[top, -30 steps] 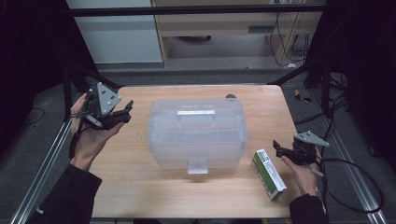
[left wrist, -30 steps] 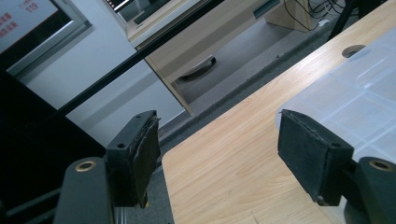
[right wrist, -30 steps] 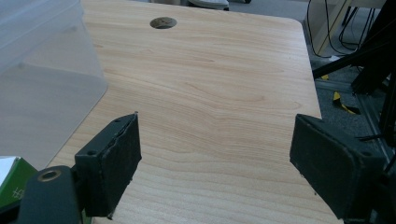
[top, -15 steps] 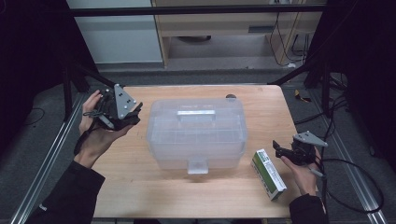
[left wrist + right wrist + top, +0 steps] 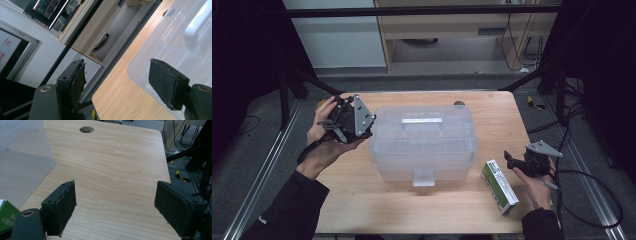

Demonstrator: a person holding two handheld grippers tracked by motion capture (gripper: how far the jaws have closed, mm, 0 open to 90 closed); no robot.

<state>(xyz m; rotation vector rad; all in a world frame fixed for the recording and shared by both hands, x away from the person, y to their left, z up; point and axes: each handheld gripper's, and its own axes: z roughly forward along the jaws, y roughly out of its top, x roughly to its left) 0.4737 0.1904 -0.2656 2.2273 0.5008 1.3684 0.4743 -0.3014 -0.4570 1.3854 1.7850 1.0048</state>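
Hovering just beside the clear storage box's [image 5: 422,142] left edge, the left tool [image 5: 362,131] stands wide and empty, having come closer since the earlier frame. The right tool [image 5: 510,161], also wide and empty, stays beside the green carton [image 5: 498,186] near the desk's [image 5: 492,120] right edge, bare wood ahead.

High view looks forward and down over the table [image 5: 362,200]; both gripper views sit close, sharing the clear box [image 5: 422,145] beyond their fingers [image 5: 166,81].
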